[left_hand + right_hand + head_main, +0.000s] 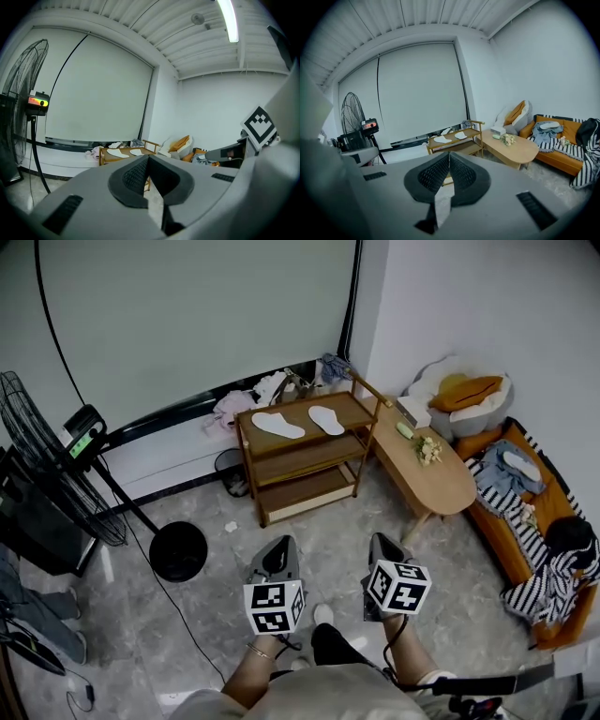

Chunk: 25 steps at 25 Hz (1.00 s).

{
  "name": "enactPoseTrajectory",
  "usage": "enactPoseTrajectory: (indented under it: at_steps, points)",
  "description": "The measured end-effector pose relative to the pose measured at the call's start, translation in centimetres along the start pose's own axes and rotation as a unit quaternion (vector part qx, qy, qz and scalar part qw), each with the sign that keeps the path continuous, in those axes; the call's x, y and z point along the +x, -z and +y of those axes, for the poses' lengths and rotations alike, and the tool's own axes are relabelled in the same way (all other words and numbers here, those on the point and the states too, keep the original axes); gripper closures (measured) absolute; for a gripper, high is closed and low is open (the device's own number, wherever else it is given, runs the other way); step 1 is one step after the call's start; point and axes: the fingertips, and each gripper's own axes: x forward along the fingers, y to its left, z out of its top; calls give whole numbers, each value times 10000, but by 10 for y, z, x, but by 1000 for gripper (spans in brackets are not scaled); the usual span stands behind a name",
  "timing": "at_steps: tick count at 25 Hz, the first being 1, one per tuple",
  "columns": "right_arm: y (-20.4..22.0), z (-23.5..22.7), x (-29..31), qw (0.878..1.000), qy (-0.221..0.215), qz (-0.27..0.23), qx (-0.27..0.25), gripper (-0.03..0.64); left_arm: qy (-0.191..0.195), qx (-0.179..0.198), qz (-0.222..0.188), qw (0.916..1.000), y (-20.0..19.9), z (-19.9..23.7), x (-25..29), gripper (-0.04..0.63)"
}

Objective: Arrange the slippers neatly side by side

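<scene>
Two white slippers lie soles up on the top of a wooden shelf rack [352, 412]: the left slipper [277, 425] and the right slipper [326, 419], a gap between them, angled differently. They also show small in the left gripper view [118, 153] and the right gripper view [442, 139]. My left gripper [282, 547] and right gripper [382, 545] hang low over the floor, well in front of the rack. Both are shut with nothing between the jaws [148, 159] [449, 155].
A standing fan [37, 460] with a round black base [178, 550] is at the left. An oval wooden table [427, 470] and an orange sofa [553, 517] with clothes stand at the right. A small bin [231, 470] sits beside the rack. A black cable [178, 610] runs across the tiled floor.
</scene>
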Motion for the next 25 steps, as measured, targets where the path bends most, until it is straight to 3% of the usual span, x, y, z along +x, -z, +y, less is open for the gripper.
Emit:
enactPoseTrajectory:
  at_steps: [12, 25]
  points:
    - [-51, -11, 91, 9995, -269, 47, -145, 583, -273, 34, -28, 9996, -30, 24, 89, 588]
    - [-94, -53, 180, 9990, -370, 213, -141, 583, -425, 6, 14, 9991, -49, 29, 192, 588]
